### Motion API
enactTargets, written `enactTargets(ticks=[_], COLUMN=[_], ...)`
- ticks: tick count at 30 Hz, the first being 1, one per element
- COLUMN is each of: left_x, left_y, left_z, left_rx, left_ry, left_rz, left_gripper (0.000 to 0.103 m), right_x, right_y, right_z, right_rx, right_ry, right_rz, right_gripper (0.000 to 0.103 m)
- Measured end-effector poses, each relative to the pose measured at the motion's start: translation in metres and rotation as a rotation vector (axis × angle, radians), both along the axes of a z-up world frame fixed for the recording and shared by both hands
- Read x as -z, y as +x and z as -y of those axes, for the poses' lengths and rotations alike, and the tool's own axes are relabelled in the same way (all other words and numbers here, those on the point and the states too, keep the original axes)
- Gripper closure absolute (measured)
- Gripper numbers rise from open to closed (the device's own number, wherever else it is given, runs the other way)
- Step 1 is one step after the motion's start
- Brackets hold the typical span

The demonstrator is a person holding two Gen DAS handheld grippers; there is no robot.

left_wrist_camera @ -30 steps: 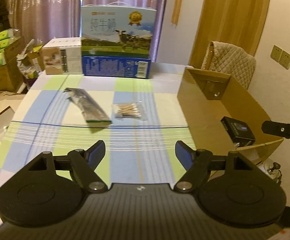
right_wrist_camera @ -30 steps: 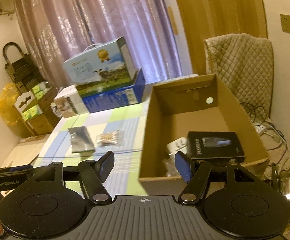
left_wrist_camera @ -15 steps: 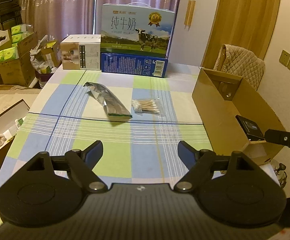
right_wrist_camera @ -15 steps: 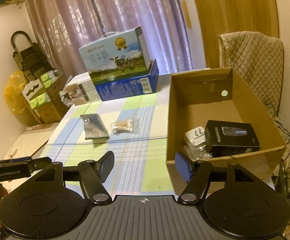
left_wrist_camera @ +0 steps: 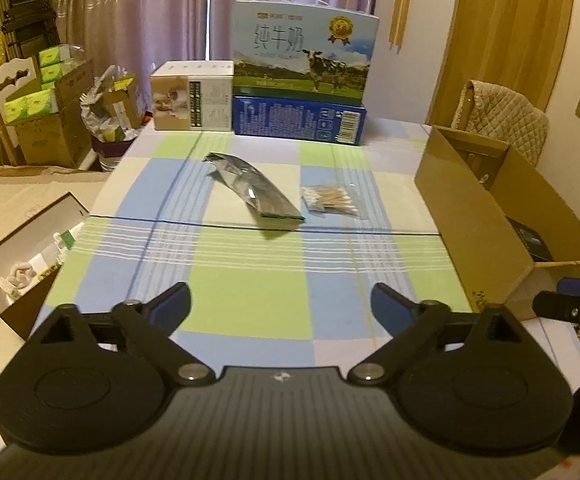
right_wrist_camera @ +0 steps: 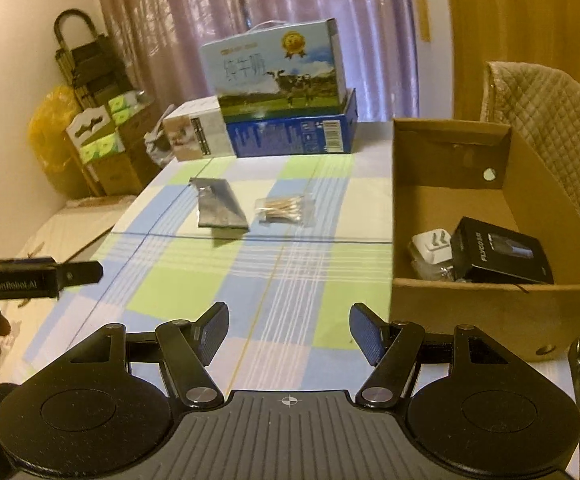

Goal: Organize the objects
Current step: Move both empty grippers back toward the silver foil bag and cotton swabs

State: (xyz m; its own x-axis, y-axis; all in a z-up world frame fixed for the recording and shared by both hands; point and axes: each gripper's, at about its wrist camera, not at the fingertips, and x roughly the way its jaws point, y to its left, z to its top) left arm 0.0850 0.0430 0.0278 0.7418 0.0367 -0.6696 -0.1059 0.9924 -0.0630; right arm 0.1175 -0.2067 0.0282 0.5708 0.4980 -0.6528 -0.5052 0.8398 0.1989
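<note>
A flat, dark grey foil pouch with a green bottom edge (left_wrist_camera: 255, 192) lies near the middle of the tabletop, its long axis running diagonally from the far left toward the near right. Just beside it, toward the right edge, sits a clear plastic bag of wooden cotton swabs (left_wrist_camera: 332, 203), the swabs lying crosswise to the table's length. These 2 items look like what is left to tidy away.

Along the right edge stands an open brown cardboard box (right_wrist_camera: 502, 312). Inside it already rest a black retail carton with white lettering (right_wrist_camera: 498, 254) and a white plug adapter (right_wrist_camera: 430, 246), touching each other near the box's front wall.

The left gripper (left_wrist_camera: 279, 304) and the right gripper (right_wrist_camera: 285, 332) both hover over the near edge of the checked blue, green and white tablecloth (left_wrist_camera: 249, 300), each with fingers spread wide and nothing between them. Both items lie straight ahead and well apart from either set of fingers. The right gripper sits closer to the box and the swab bag; the left lines up better with the pouch, which likely wants a grasp across its narrow width.

Against the far edge stand a blue milk carton case (left_wrist_camera: 304, 62) stacked on a dark blue flat box (left_wrist_camera: 298, 122), and a white-and-tan box (left_wrist_camera: 191, 96).
</note>
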Motion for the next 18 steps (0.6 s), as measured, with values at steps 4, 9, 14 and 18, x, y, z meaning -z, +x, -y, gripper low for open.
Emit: enactTargets(ticks=[4, 9, 14, 18], left_x=[0.0, 0.003, 0.01, 0.015], left_y=[0.005, 0.014, 0.031, 0.05], left_z=[-0.008, -0.017, -0.03, -0.041], left_rx=[-0.01, 0.004, 0.028, 0.044], left_ry=[0.029, 0.062, 0.094, 0.104], left_rz=[-0.002, -0.015, -0.041, -0.056], left_gripper=[0.004, 0.001, 0.001, 0.001], right_x=[0.002, 0.005, 0.009, 0.01], right_y=[0.004, 0.012, 0.029, 0.05], right_z=[-0.011, -0.027, -0.046, -0.063], right_rx=[-0.042, -0.107, -0.204, -0.287], right_ry=[-0.027, -0.087, -0.157, -0.228], right_rz=[0.011, 0.044, 0.08, 0.119], right_gripper=[0.039, 0.039, 0.039, 0.039])
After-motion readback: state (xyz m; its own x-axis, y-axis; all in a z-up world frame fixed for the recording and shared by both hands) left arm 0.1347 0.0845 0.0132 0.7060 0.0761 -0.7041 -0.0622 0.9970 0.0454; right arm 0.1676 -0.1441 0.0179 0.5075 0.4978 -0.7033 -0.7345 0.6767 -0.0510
